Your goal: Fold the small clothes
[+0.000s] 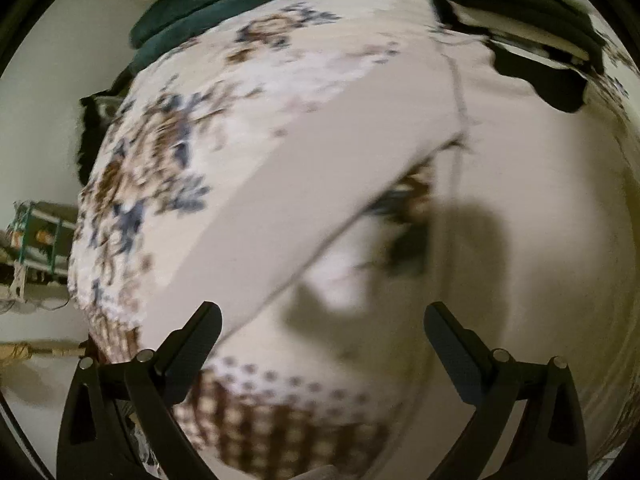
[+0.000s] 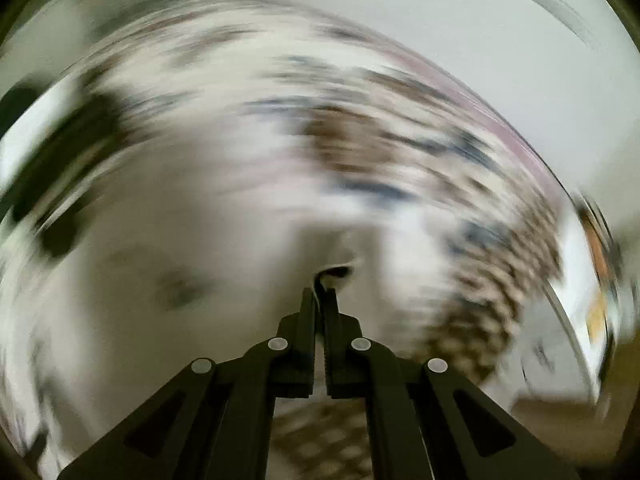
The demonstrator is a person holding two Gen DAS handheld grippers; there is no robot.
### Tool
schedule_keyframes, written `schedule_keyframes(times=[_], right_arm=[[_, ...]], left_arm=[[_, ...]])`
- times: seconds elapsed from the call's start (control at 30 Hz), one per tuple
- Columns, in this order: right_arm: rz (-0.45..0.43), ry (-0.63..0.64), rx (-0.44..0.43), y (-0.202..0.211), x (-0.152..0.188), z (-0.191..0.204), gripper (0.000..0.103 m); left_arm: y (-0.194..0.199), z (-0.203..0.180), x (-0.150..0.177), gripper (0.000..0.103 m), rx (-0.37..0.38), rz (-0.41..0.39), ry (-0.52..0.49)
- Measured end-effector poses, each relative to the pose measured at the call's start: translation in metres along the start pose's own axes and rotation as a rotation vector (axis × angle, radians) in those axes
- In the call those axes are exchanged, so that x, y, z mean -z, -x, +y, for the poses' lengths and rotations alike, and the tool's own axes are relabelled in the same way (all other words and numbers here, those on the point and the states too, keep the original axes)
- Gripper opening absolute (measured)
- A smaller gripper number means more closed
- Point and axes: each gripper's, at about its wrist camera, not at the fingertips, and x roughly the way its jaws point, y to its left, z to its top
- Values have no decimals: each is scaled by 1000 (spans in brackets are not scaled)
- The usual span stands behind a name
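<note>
A pale beige garment (image 1: pixel 320 168) lies flat and diagonal across a floral bedcover (image 1: pixel 160 152); one seam runs down its right part. My left gripper (image 1: pixel 323 309) hangs open just above the cover near the garment's lower edge, with nothing between its fingers. The right wrist view is heavily blurred. There my right gripper (image 2: pixel 322 292) is shut, and a thin fold of pale cloth (image 2: pixel 332 270) is pinched between its tips. Pale fabric (image 2: pixel 240 248) spreads out ahead of it; whether it is the same garment I cannot tell.
A dark green cloth (image 1: pixel 208 0) lies at the far end of the bed. A black-and-white piece (image 1: pixel 540 76) sits at the upper right. The bed's left edge drops to the floor, where a green wire rack (image 1: pixel 36 232) stands.
</note>
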Motion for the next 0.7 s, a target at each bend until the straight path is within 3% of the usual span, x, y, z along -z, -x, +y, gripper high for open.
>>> schedule_keyframes(times=[0.07,0.17,0.3,0.4,0.53,0.6,0.63,0.7], right_arm=[[0,237,-86,17,17,83,3],[23,554,-157,25,69,189,3],[84,859,-163,12,157,273,3],[157,958,-138,-7,214,292,3],[208,1023,-92,-27,238,298,3],[282,977,-100,-43,232,303,8],[320,939,-127,-48,224,302,14],[416,831,-225,-55,199,292,52]], left_arm=[[2,22,8,103,-25,2,31],[1,61,22,103,-72,15,88],[-9,105,42,103,-124,42,154],[-21,133,56,103,-148,65,205],[-39,161,70,103,-143,107,279],[-46,174,76,103,-115,121,326],[-49,180,79,103,-94,127,346],[-57,196,84,103,-10,141,408]])
